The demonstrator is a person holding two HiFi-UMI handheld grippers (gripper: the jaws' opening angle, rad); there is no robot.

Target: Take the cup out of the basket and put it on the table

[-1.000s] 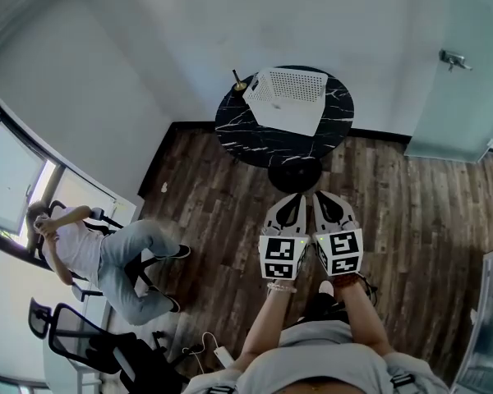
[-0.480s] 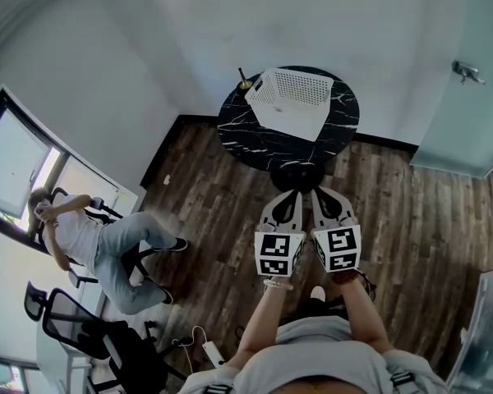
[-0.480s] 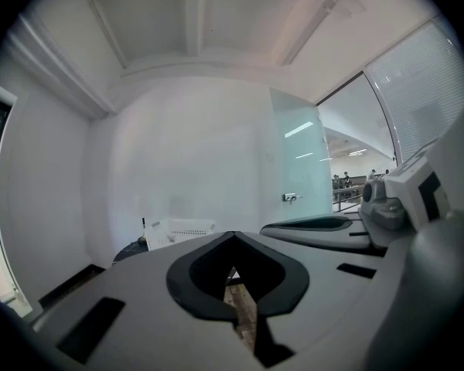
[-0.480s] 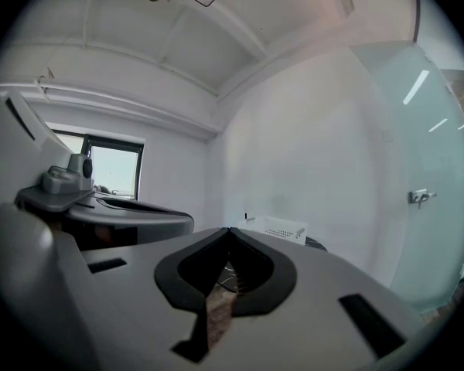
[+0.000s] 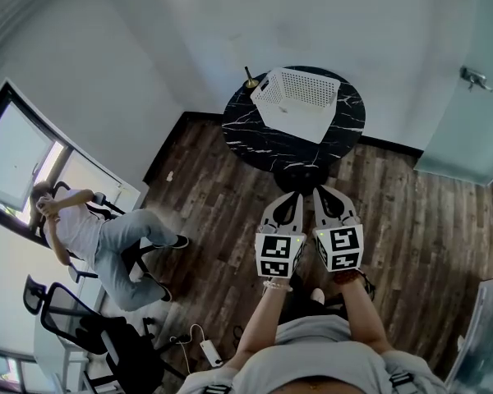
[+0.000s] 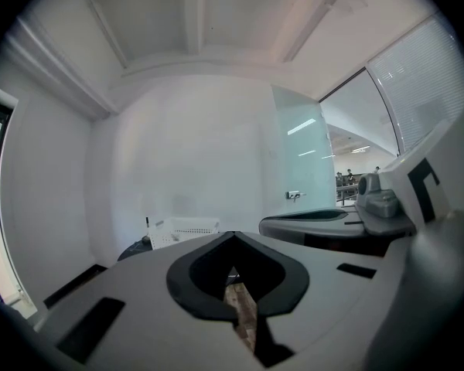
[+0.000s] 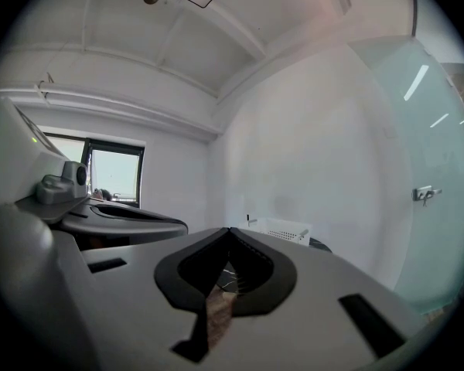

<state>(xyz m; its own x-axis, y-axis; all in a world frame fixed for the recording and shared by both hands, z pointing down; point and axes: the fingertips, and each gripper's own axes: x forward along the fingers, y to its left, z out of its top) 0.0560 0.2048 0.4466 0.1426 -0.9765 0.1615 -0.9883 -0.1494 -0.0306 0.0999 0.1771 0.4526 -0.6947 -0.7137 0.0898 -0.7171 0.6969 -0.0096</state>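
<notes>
So we're holding the left gripper [image 5: 297,198] and right gripper [image 5: 320,194] side by side, jaws closed on nothing, white basket [image 5: 300,101] on the black table [image 5: 255,138] farther ahead.

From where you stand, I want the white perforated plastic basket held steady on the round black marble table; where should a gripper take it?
Grip the top rim of the near wall of the white perforated plastic basket, coming from above on your side of the black marble table. The top is open and the wall looks thin, so one jaw probably fits inside, one outside.
</notes>
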